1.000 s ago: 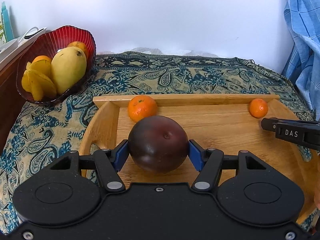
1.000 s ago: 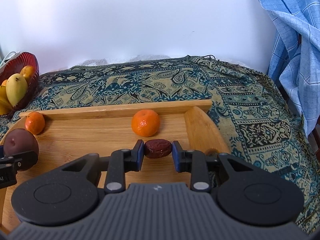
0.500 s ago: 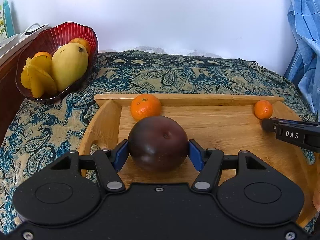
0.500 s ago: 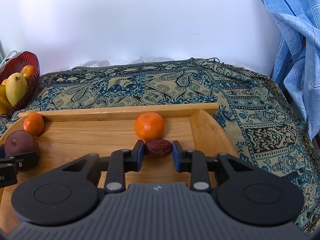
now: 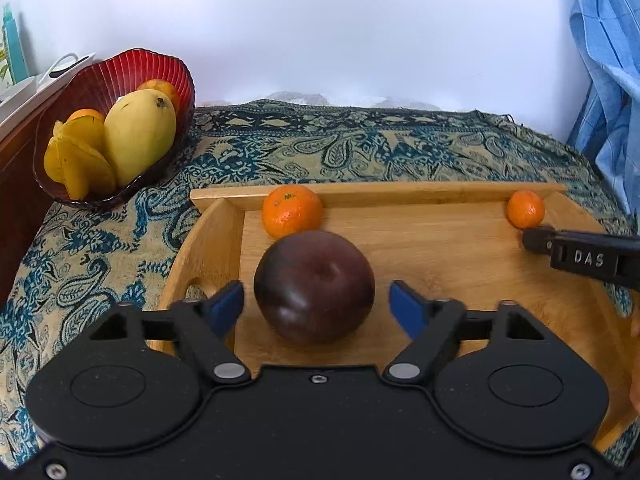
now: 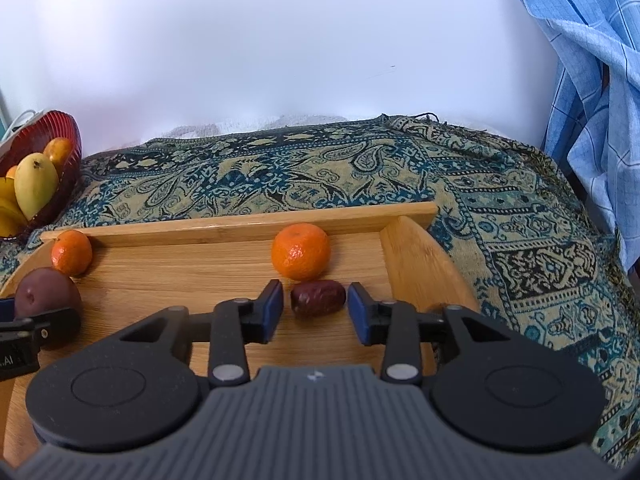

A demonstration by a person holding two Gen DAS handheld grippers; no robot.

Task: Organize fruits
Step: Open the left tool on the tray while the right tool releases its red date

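A dark purple round fruit [image 5: 315, 286] rests on the wooden tray [image 5: 440, 256] between the blue pads of my left gripper [image 5: 316, 308], which is open with a gap on each side. A small brown date [image 6: 318, 298] lies on the tray [image 6: 180, 272] between the pads of my right gripper [image 6: 316, 312], also open. A tangerine [image 5: 292, 211] sits at the tray's back left, another tangerine [image 6: 301, 251] just behind the date. The purple fruit also shows in the right wrist view [image 6: 46, 294].
A red glass bowl [image 5: 100, 80] with a mango [image 5: 140, 136], starfruit and oranges stands at the back left on the patterned cloth [image 5: 360, 148]. Blue checked fabric [image 6: 592, 80] hangs at the right. The right gripper's finger [image 5: 588, 258] reaches in over the tray's right side.
Both grippers have opened: the left let go of the purple fruit and the right let go of the date. Both fruits now rest on the tray.
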